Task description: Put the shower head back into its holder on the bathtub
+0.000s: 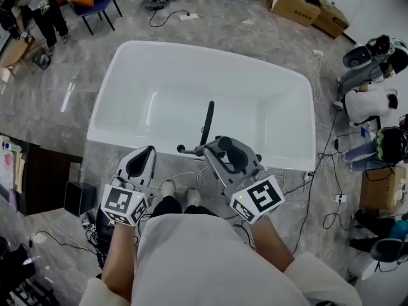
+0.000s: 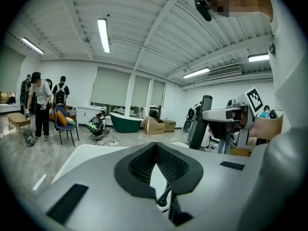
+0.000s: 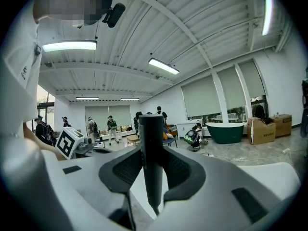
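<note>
One white bathtub; one black shower head upright over its 6 o'clock rim, clamped in the right gripper. The left gripper is pinched together, empty. Grey marbled floor, open workshop.

Open room over the bathtub basin, wide L to R; its near rim runs across just ahead of both tools; black fitting stands up on that rim betw. left tool and right tool, narrow gaps either side; shower head upright in right tool's jaws blocks that side; cables on floor R of tub, people beyond.
</note>
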Motion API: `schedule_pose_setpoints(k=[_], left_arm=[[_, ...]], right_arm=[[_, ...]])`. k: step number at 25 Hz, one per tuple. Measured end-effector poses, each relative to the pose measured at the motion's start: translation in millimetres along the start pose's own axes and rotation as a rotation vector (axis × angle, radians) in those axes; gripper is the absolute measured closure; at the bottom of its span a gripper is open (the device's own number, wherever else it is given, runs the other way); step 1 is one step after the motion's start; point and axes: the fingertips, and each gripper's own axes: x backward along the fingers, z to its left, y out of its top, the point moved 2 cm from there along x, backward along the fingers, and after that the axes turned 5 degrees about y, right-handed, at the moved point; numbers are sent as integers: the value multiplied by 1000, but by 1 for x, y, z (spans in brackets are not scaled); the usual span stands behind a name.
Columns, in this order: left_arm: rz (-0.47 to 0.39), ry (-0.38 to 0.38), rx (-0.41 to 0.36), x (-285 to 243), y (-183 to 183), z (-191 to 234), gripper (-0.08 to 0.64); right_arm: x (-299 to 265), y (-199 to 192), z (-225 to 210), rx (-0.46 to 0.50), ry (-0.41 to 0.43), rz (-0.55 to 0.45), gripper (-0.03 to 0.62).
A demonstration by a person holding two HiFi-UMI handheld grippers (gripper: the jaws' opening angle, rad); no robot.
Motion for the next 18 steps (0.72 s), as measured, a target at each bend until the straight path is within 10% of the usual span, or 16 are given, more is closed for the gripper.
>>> schedule_pose_setpoints(k=[18], left_arm=[[54, -114, 35, -33, -24, 26, 551]], right_arm=[[-47, -41, -10, -9, -56, 132, 451]])
